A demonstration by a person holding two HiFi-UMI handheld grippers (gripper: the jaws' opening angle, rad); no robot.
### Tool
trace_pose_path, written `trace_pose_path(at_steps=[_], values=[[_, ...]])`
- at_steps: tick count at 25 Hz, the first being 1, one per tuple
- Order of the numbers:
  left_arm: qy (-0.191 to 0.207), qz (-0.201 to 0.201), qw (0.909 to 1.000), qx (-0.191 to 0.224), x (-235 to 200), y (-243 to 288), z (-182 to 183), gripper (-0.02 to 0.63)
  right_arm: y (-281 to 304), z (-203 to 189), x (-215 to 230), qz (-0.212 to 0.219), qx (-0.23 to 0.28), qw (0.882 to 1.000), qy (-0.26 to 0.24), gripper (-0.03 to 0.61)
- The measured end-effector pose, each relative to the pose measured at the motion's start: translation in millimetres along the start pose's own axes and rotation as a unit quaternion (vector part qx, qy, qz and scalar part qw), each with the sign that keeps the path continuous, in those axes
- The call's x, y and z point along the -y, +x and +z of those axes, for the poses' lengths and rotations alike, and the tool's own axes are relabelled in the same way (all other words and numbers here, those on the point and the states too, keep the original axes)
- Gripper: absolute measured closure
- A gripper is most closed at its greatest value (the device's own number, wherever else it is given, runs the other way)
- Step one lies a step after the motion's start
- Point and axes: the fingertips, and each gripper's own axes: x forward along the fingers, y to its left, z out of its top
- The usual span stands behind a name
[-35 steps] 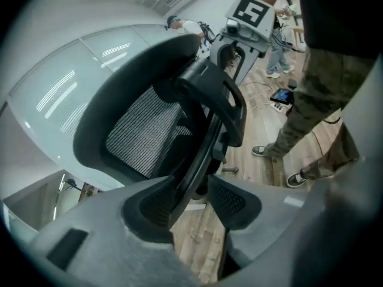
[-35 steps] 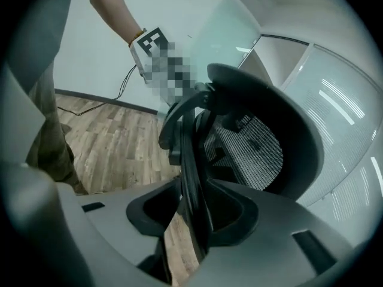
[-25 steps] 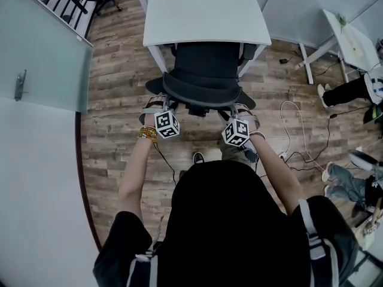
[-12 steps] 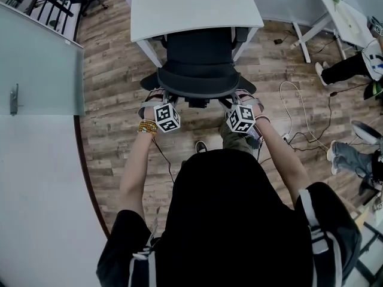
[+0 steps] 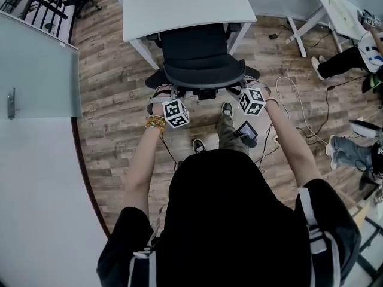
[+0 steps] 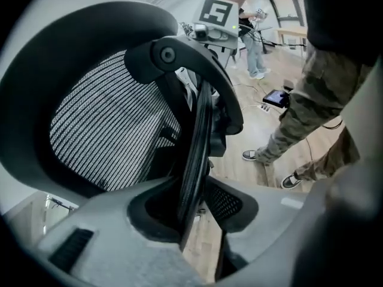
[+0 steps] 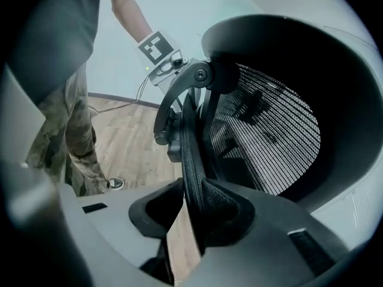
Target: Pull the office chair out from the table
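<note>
The black mesh-backed office chair [image 5: 197, 46] stands at the white table [image 5: 179, 5], its seat partly under the front edge. My left gripper [image 5: 166, 92] holds the left end of the backrest's top rim [image 5: 200, 76], and my right gripper [image 5: 245, 82] the right end. In the left gripper view the rim's edge [image 6: 194, 160] runs down between the jaws of my left gripper [image 6: 200, 220], which are closing on it. In the right gripper view the rim [image 7: 191, 160] lies against one pad of my right gripper [image 7: 191, 220], whose jaws are opening slightly.
A frosted glass partition [image 5: 36, 64] borders the left side. White cables [image 5: 293, 109] trail over the wood floor at the right, near a second white table [image 5: 335, 8] and other people's legs [image 5: 347, 154]. My own shoes [image 5: 226, 109] stand just behind the chair.
The chair has slid back from the table toward me, with both grippers still on its backrest rim. More of the seat now shows in front of the table edge.
</note>
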Motion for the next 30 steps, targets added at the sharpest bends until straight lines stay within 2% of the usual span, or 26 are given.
trace_pose_path(at_steps=[6,11,18,22,30], values=[[-0.018,-0.028,0.9993,-0.015,-2.9,8.6,-0.4,0.476,2.6,-3.8,4.9,0.002,-0.002,1.000,0.004,0.489],[-0.022,-0.025,0.9993,-0.014,3.7,7.2,3.4,0.476,2.1,-7.7,-0.2,-0.006,-0.010,1.000,0.024,0.485],[-0.027,-0.029,0.9991,-0.016,14.6,7.0,15.4,0.481,-2.8,-17.8,-0.1,-0.035,-0.056,0.996,0.066,0.466],[-0.040,-0.037,0.9981,-0.029,26.2,3.1,18.9,0.482,-4.4,-23.6,-8.8,-0.031,-0.086,0.992,0.086,0.462],[-0.057,-0.044,0.9964,-0.044,39.8,-4.0,19.7,0.479,-10.6,-22.4,-20.8,-0.033,-0.095,0.990,0.101,0.454]])
